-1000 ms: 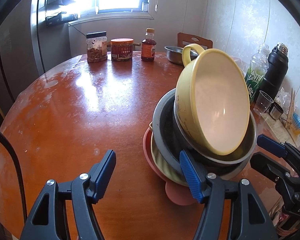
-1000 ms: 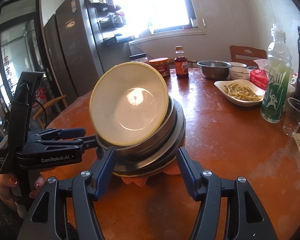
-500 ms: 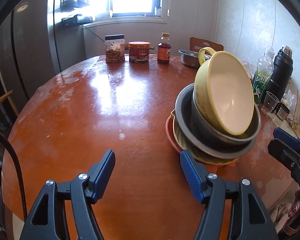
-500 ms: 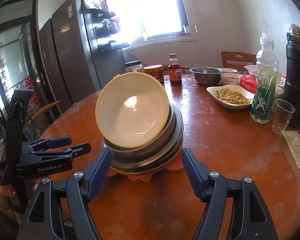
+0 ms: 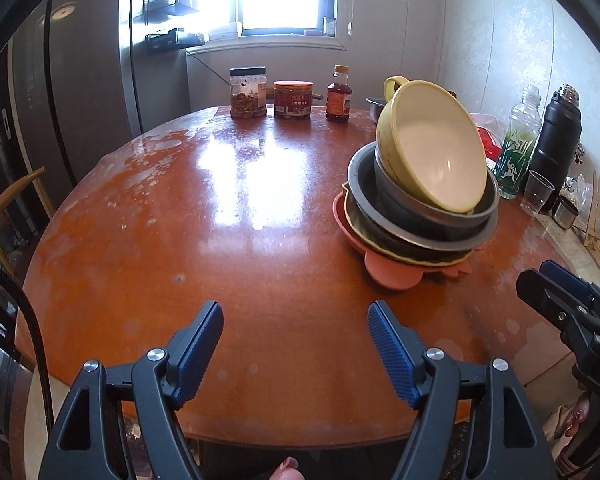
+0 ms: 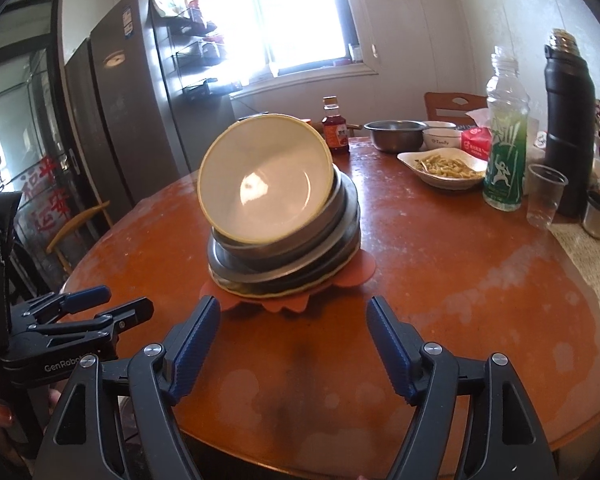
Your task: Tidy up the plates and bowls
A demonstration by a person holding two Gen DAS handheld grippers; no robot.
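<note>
A stack of dishes stands on the round wooden table [image 5: 180, 240]. A yellow bowl [image 5: 436, 148] [image 6: 264, 180] leans tilted on top, in a grey metal bowl [image 5: 412, 208] [image 6: 300, 248], over a yellow plate [image 5: 384, 246] and a pink plate [image 5: 392, 272] [image 6: 360, 272]. My left gripper [image 5: 296, 344] is open and empty, low and left of the stack. My right gripper [image 6: 294, 340] is open and empty, in front of the stack. Each gripper shows in the other's view, the right one [image 5: 556, 292] and the left one [image 6: 112, 300].
Two jars [image 5: 248, 94] [image 5: 293, 100] and a sauce bottle [image 5: 339, 94] stand at the table's far edge. A metal bowl [image 6: 396, 136], a white bowl [image 6: 442, 138], a food dish [image 6: 444, 168], a green bottle [image 6: 504, 136], a black flask [image 6: 568, 128] and a plastic cup [image 6: 544, 196] stand right.
Both grippers have drawn back from the stack toward the table's near edge. The stack has not moved and now looks smaller.
</note>
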